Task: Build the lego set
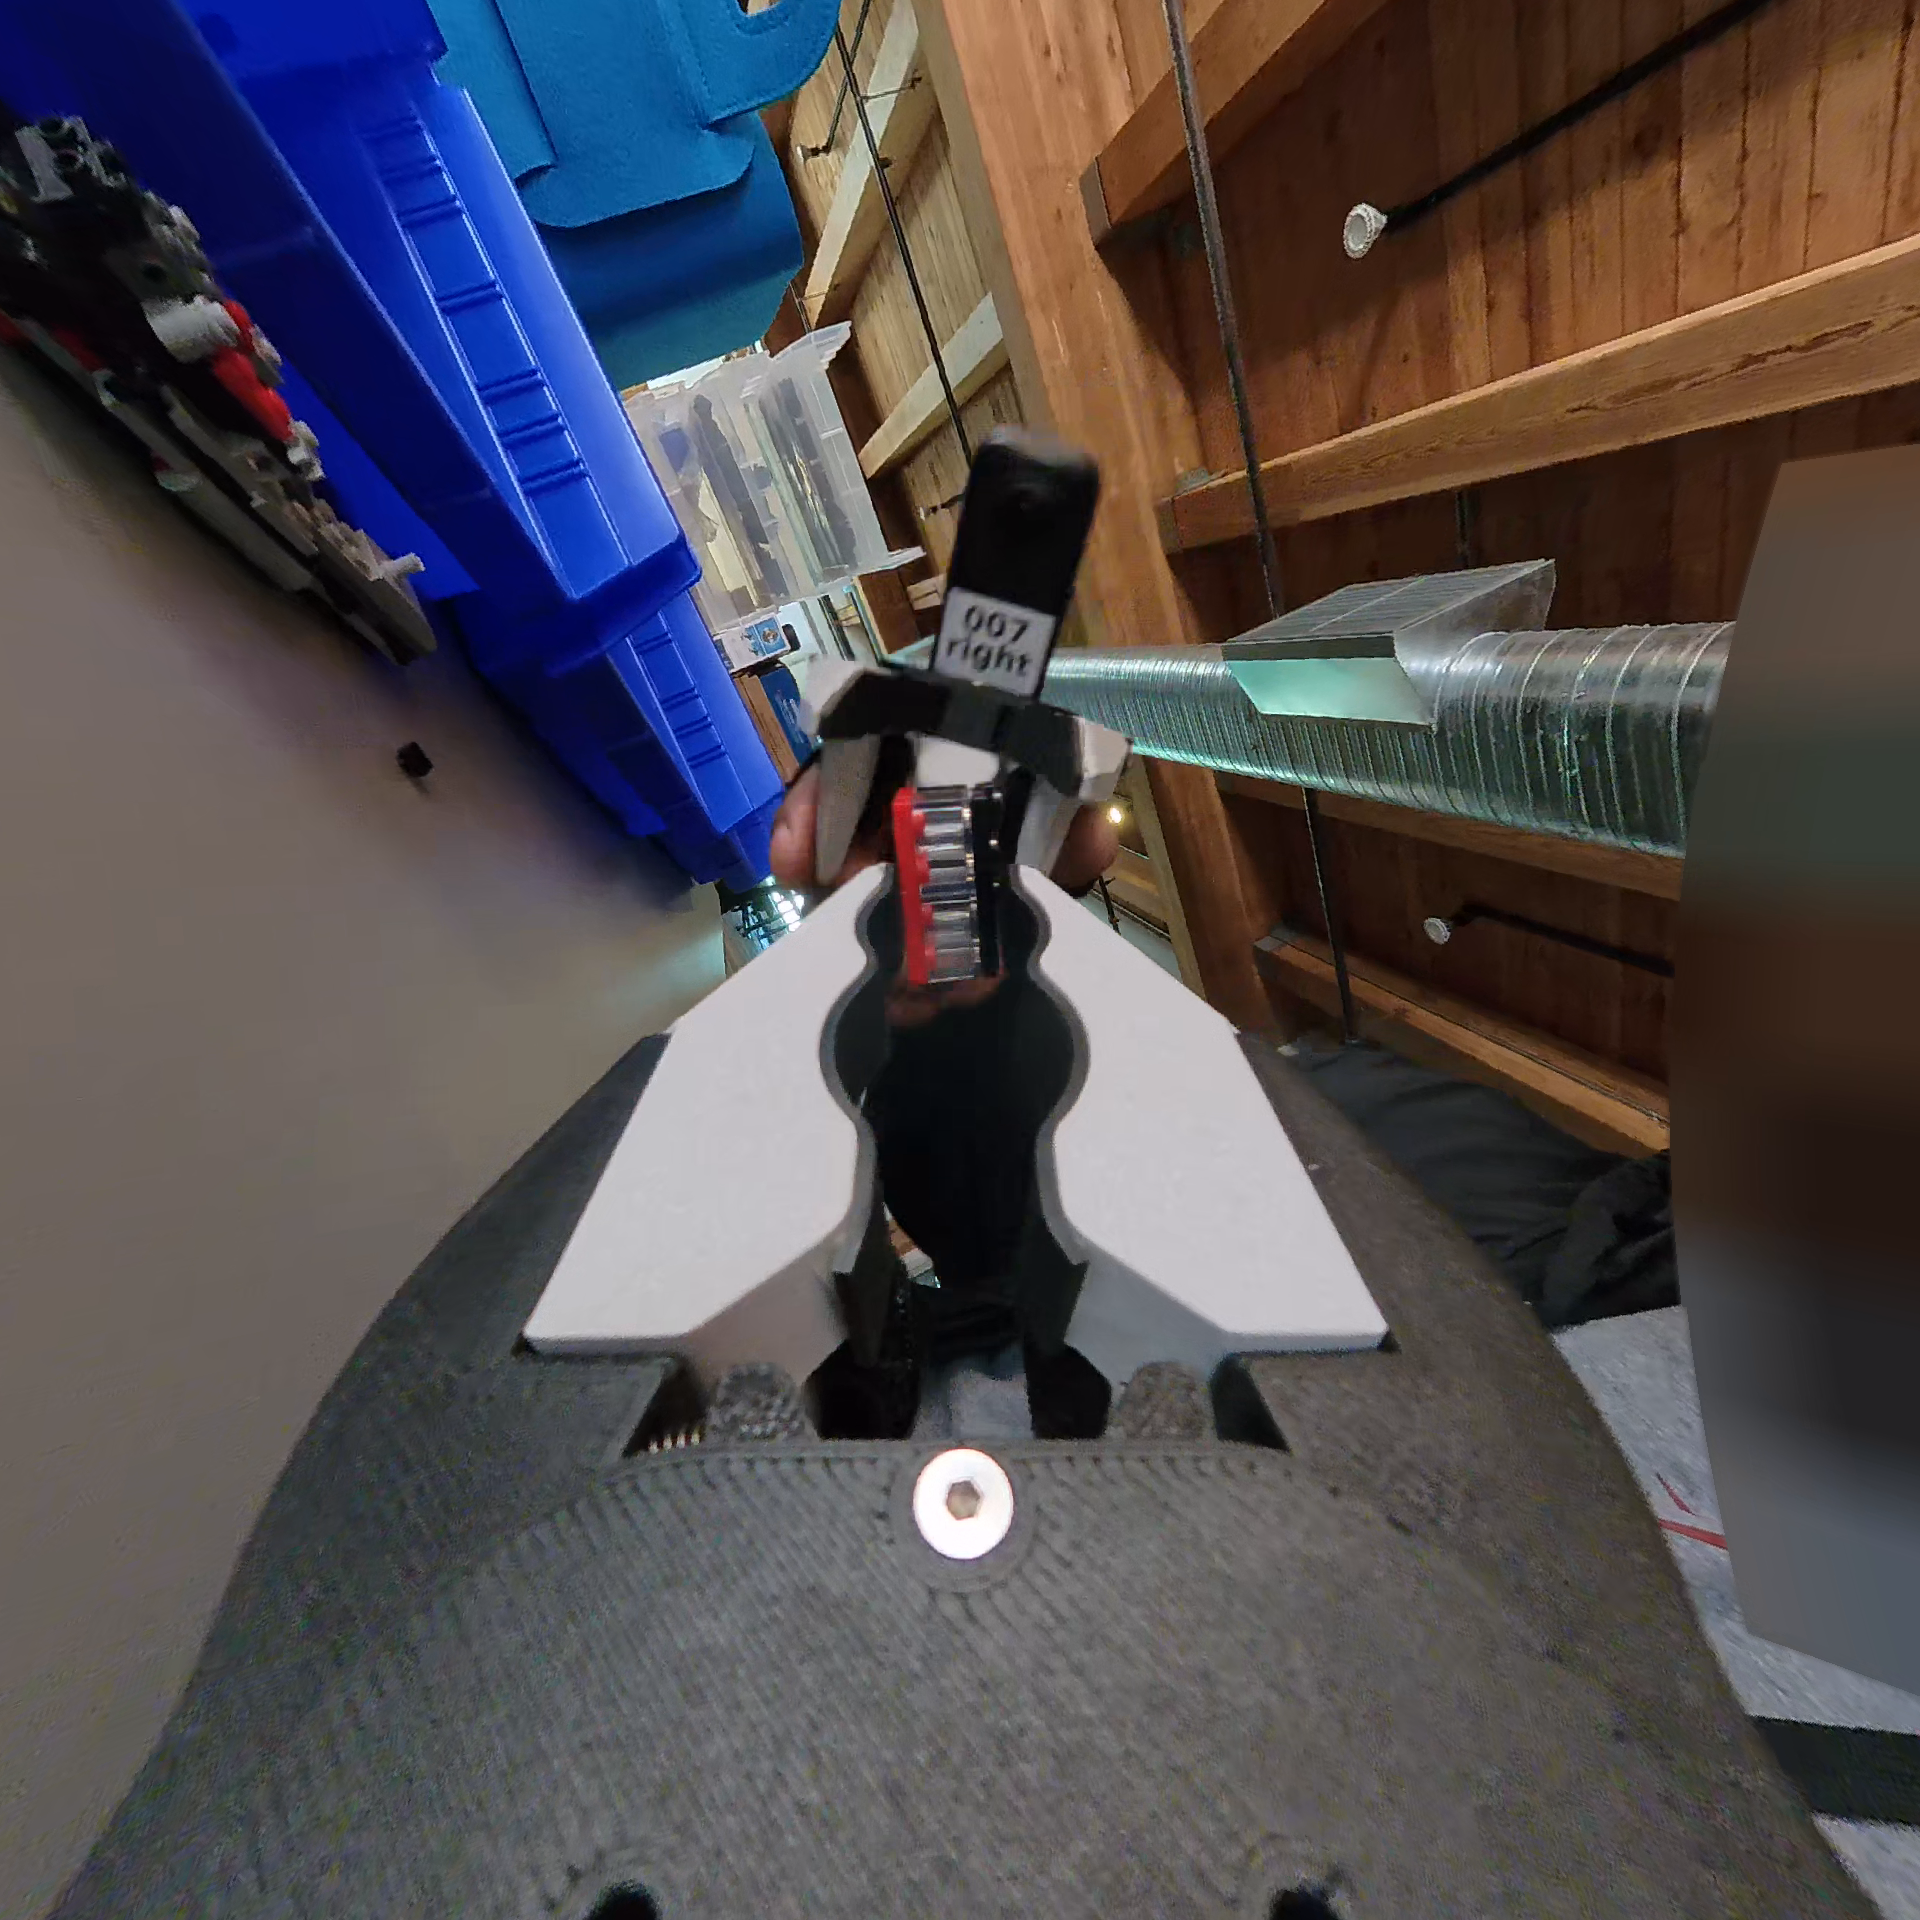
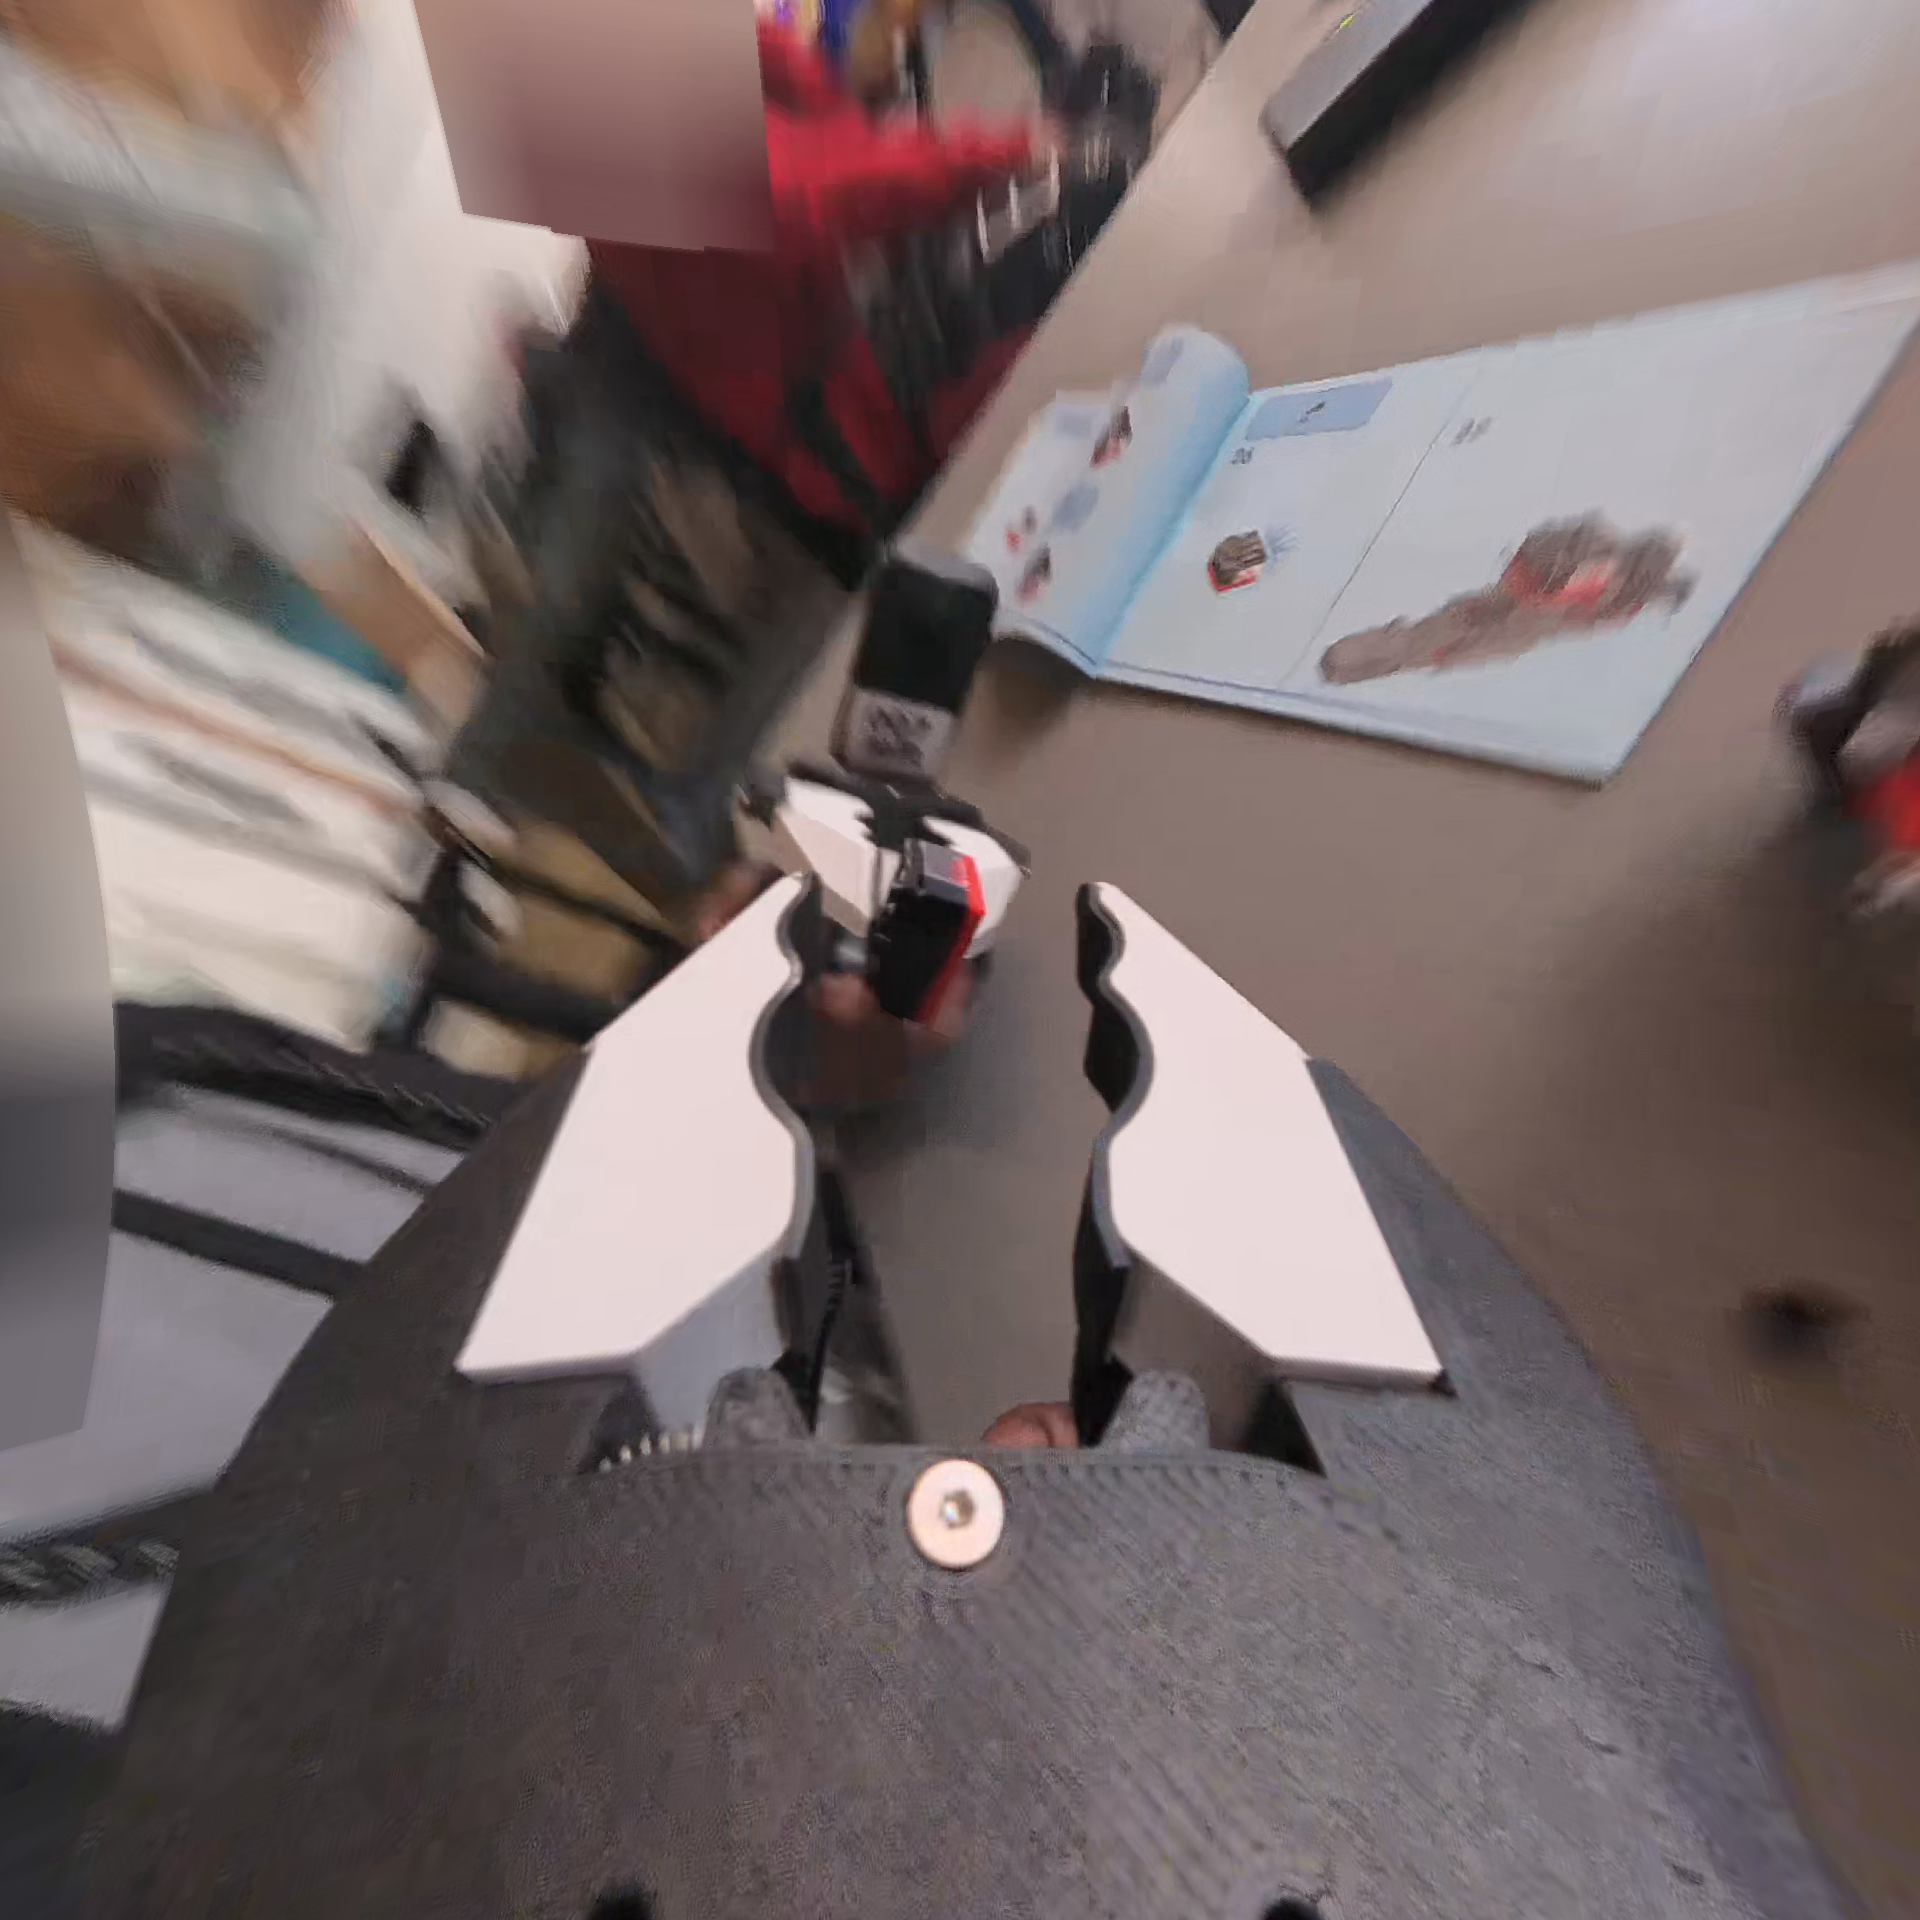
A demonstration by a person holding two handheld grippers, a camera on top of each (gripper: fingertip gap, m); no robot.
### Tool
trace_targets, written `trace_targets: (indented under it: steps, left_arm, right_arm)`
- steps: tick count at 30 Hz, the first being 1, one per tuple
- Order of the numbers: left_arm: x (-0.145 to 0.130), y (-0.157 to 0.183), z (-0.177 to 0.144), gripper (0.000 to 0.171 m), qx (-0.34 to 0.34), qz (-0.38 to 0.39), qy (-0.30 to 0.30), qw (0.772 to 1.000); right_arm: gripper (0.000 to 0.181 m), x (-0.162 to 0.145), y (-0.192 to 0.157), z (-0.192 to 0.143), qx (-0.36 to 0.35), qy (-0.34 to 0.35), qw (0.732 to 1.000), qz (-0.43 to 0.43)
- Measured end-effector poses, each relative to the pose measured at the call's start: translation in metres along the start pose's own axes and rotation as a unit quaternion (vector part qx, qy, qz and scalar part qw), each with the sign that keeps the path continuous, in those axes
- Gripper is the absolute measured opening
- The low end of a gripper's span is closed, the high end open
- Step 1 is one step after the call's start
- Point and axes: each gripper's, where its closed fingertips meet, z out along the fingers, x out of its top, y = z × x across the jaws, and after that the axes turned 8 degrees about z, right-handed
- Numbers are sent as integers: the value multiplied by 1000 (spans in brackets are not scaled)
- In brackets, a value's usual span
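Left gripper (image 1: 951,914) | fingers clamp small red-chrome-black lego sub-assembly (image 1: 948,883), 12 o'clock, raised for joining | right gripper (image 2: 940,904) | fingers wide, empty, facing it.

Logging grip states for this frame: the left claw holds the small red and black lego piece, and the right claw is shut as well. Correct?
Not quite. The right claw is open: the right wrist view shows a clear gap between its white fingers, with nothing gripped. The left claw does hold the red and black lego piece.
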Motion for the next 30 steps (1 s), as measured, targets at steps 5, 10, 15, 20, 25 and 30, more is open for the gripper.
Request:
trace_targets:
  steps: [5, 10, 15, 20, 25, 30]
  left_arm:
    - [-1, 1, 1, 18, 0, 8, -3, 1000]
    - [-1, 1, 1, 18, 1, 11, -3, 1000]
    - [-2, 1, 2, 17, 2, 14, -4, 1000]
    - [-2, 1, 3, 18, 2, 17, -7, 1000]
    - [-3, 1, 3, 18, 7, 25, -10, 1000]
    - [-3, 3, 4, 18, 2, 35, -10, 999]
  right_arm:
    - [50, -8, 2, 7, 18, 30, 998, 61]
    - [46, -6, 1, 8, 29, 35, 996, 74]
    - [39, -6, 2, 9, 35, 36, 995, 81]
    - [33, -9, 1, 10, 45, 36, 995, 86]
    - [20, -9, -2, 10, 56, 41, 994, 84]
    - [20, -8, -4, 9, 57, 51, 995, 69]
